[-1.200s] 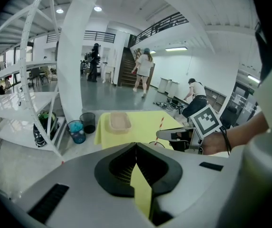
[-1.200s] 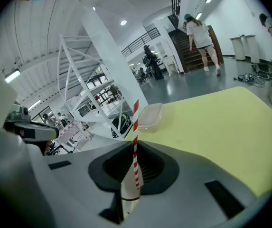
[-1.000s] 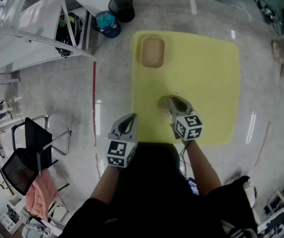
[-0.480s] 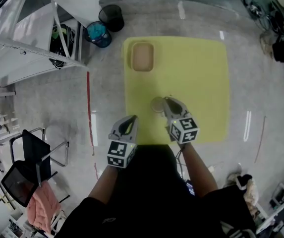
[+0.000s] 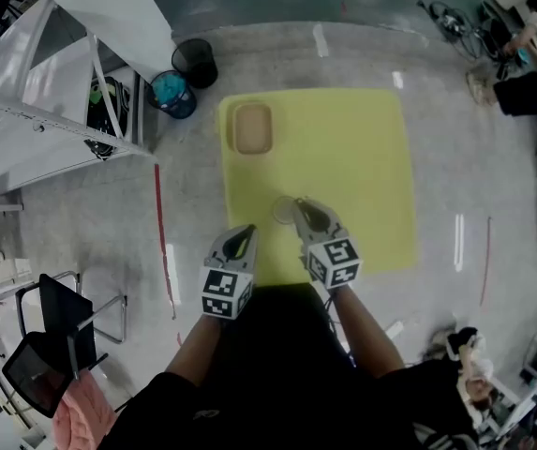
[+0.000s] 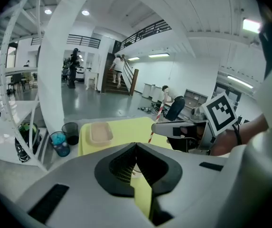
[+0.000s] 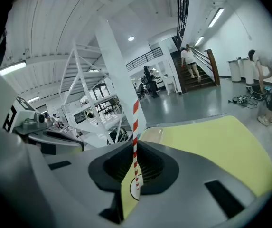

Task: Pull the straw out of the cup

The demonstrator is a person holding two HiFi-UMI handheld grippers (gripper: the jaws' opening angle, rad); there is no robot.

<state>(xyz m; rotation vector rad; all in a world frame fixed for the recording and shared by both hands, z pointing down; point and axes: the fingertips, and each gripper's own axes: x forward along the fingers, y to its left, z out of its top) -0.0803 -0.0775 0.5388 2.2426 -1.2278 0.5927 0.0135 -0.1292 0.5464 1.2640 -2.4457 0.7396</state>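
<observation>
Left tongs [image 5: 244, 235] pinched together, empty; right tongs [image 5: 299, 208] clamped on straw [image 7: 136, 125].

Glossy grey floor [image 5: 474, 139] all round, with light glinting off it; a yellow mat [image 5: 343, 157] at twelve o'clock; a white truss frame [image 5: 52, 111] at ten; a black bin [image 5: 194, 62] and a blue bucket [image 5: 169, 94] at eleven; a black chair [image 5: 57, 317] at eight; white walls [image 6: 192, 75] and a staircase [image 6: 121, 77] beyond.

Grey polished floor [image 5: 109, 204] carries square yellow mat [image 5: 362, 157]. On mat: tan tray [image 5: 251, 127] at far left corner, clear cup [image 5: 284, 210] toward near edge. Blue bin [image 5: 171, 94], black bin [image 5: 194, 62] on floor beyond mat's far left corner.
</observation>
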